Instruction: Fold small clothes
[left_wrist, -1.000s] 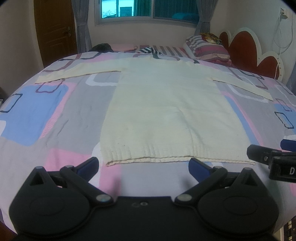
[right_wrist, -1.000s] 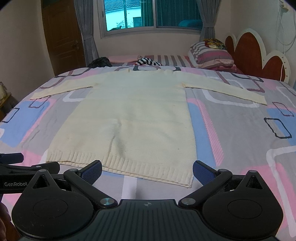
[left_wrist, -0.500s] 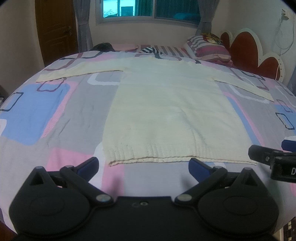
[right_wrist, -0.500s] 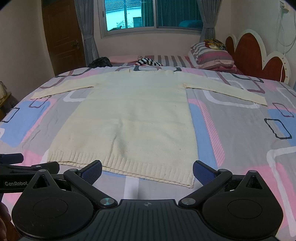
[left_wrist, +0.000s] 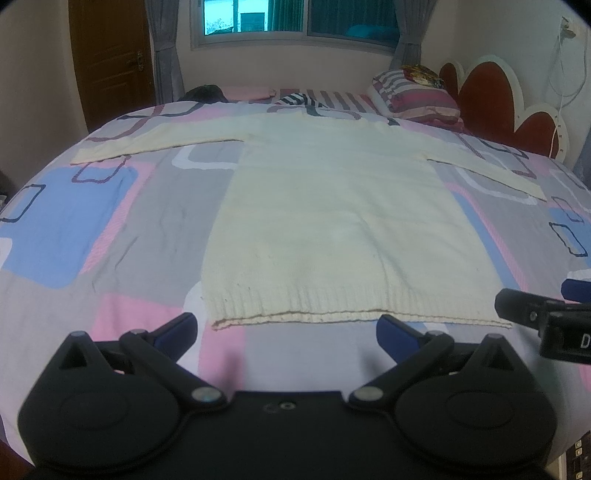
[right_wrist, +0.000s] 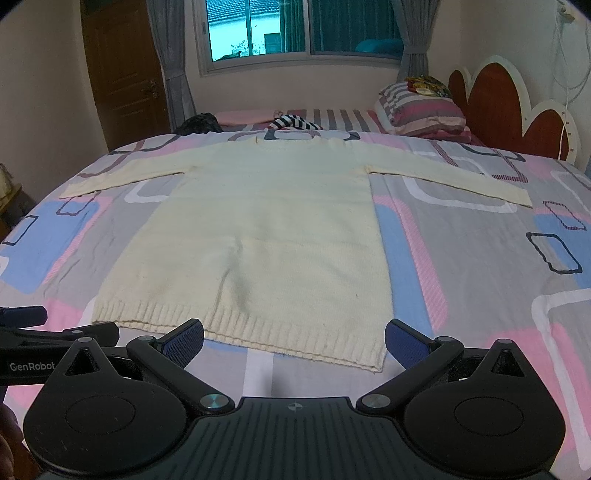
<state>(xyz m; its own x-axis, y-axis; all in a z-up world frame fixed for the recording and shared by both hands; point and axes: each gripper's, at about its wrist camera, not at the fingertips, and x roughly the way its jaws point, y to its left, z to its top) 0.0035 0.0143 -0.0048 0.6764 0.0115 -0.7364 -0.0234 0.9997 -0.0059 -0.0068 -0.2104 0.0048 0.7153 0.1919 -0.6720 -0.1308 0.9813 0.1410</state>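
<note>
A cream knitted sweater (left_wrist: 332, 221) lies flat on the bed, sleeves spread to both sides, ribbed hem nearest me. It also shows in the right wrist view (right_wrist: 258, 236). My left gripper (left_wrist: 286, 330) is open and empty, just short of the hem's left half. My right gripper (right_wrist: 293, 339) is open and empty, over the hem's right half. The right gripper's body shows at the right edge of the left wrist view (left_wrist: 546, 317). The left gripper's body shows at the left edge of the right wrist view (right_wrist: 44, 339).
The bed has a pink, blue and grey patterned sheet (left_wrist: 110, 240). Striped pillows (right_wrist: 421, 110) and a red headboard (right_wrist: 509, 107) stand at the far right. A dark bundle (right_wrist: 197, 123) and a striped cloth (right_wrist: 293, 122) lie at the far edge. A wooden door (right_wrist: 122, 74) is at the back left.
Both grippers have drifted slightly; the view of the sweater shifted a little. Both stay open and the sweater has not moved.
</note>
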